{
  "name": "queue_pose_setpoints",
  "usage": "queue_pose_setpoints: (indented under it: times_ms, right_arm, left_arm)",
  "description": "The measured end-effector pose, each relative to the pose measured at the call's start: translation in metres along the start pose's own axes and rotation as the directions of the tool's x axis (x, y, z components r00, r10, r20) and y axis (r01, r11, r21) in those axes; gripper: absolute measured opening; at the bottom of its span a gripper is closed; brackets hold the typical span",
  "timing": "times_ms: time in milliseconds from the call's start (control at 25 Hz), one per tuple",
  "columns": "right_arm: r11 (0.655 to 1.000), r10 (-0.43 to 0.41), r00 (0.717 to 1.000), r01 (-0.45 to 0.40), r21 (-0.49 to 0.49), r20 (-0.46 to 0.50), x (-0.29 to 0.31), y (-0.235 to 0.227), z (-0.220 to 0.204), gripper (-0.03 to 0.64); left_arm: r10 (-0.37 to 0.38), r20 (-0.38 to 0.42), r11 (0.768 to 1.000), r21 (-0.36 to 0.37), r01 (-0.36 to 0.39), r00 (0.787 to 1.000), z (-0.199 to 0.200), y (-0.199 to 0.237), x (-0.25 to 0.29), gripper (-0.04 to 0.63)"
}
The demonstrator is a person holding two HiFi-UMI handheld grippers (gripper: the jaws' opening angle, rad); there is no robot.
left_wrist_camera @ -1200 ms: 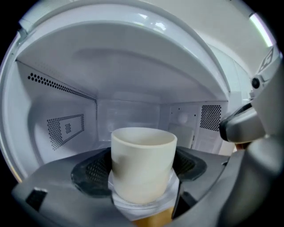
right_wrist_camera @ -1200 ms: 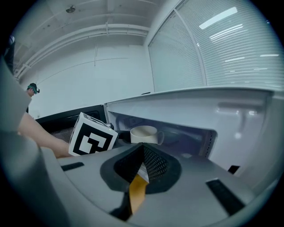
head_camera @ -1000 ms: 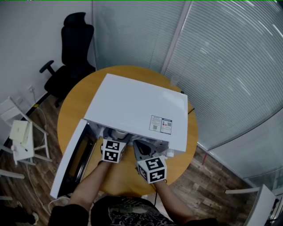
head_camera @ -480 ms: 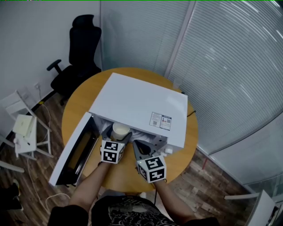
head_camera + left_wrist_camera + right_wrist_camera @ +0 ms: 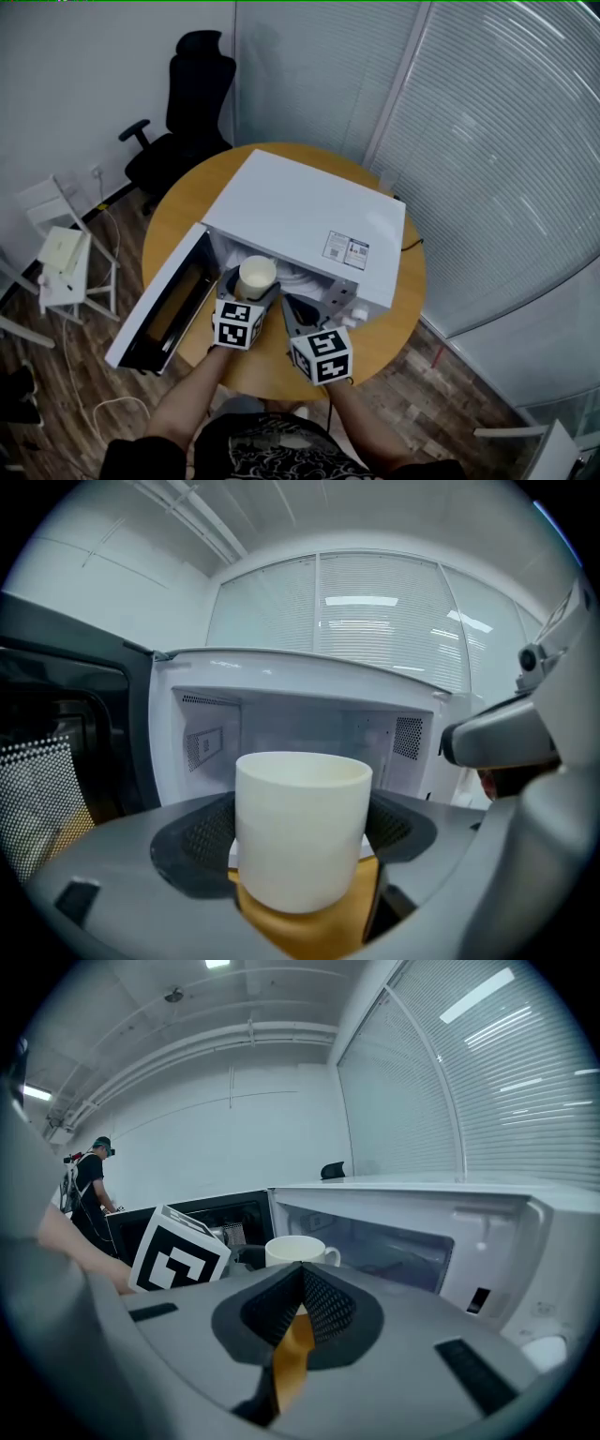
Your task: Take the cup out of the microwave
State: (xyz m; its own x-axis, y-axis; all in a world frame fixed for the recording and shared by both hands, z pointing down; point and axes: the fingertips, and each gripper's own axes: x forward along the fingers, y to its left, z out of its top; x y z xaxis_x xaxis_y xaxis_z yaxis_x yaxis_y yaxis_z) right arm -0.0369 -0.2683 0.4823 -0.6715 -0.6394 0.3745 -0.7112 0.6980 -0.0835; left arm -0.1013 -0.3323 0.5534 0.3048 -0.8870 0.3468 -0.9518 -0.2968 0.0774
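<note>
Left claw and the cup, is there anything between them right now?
Nothing. In the left gripper view the left claw has its pads straight against the white cup on both sides, with no gap or other thing between.

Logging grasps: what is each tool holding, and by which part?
The left tool holds the cup by opposite sides of its body. The right tool is shut and holds nothing.

Grey left gripper [image 5: 251,287], marker cube [image 5: 239,322], patterned shirt [image 5: 272,452]
</note>
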Motion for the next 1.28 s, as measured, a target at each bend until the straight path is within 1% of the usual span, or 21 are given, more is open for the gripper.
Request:
queue_pose_setpoints:
  times_ms: [440,640,760,920,1120,1280]
  right_arm:
    - [0.997,0.07,0.997,-0.07,-0.031,0.01,-0.011,0.018,-0.002,0.015]
    - [0.994,0.097,0.995,-0.096,-0.044,0.013,-0.017,0.023,-0.006,0.015]
    - [0.993,0.108,0.994,-0.108,-0.052,0.01,-0.02,0.024,-0.009,0.015]
    - [0.99,0.128,0.992,-0.127,-0.062,0.008,-0.024,0.024,-0.011,0.015]
    - [0.985,0.154,0.988,-0.153,-0.074,0.008,-0.029,0.025,-0.013,0.015]
    - [0.981,0.174,0.985,-0.173,-0.089,0.012,-0.033,0.027,-0.015,0.015]
  left_arm:
    - [0.084,-0.009,0.996,-0.03,-0.084,0.996,-0.01,-0.002,-0.037,0.423]
    - [0.119,0.003,0.992,-0.05,-0.119,0.993,-0.012,-0.006,-0.053,0.423]
    - [0.134,0.017,0.99,-0.057,-0.132,0.991,-0.01,-0.011,-0.062,0.423]
    - [0.148,0.024,0.986,-0.083,-0.146,0.989,-0.008,-0.02,-0.074,0.423]
    - [0.174,0.033,0.982,-0.083,-0.171,0.984,-0.01,-0.026,-0.085,0.423]
    - [0.187,0.044,0.978,-0.104,-0.181,0.981,-0.006,-0.034,-0.093,0.423]
